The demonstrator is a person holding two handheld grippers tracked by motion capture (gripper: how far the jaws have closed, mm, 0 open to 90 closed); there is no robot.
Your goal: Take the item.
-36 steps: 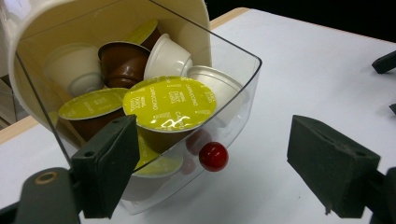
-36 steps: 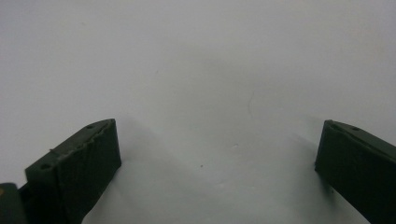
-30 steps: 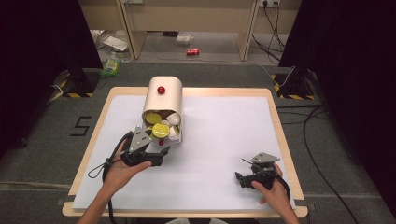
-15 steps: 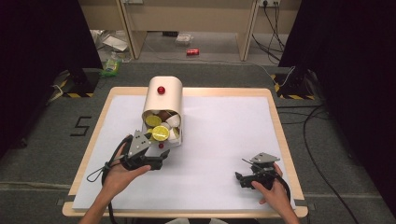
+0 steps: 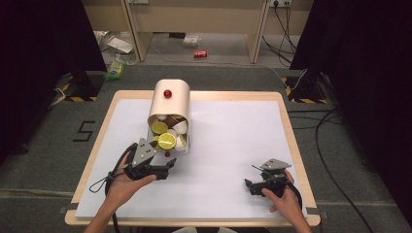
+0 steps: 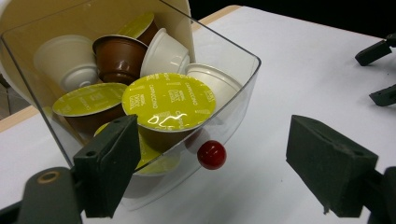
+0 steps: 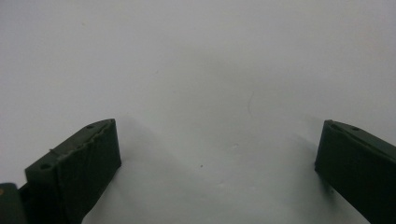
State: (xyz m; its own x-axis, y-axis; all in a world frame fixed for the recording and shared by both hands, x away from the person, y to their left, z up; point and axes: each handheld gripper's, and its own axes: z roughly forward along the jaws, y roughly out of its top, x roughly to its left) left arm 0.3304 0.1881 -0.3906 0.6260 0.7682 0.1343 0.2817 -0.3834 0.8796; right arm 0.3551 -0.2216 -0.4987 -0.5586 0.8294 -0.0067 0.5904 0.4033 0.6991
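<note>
At frame center we see the clear drawer [image 5: 171, 140] of coffee pods now pulled out of the beige dispenser [image 5: 170, 99], our wide-open left gripper [image 5: 167, 167] backing off its red knob [image 6: 211, 154], right gripper [image 5: 251, 184] idle, agape.
</note>
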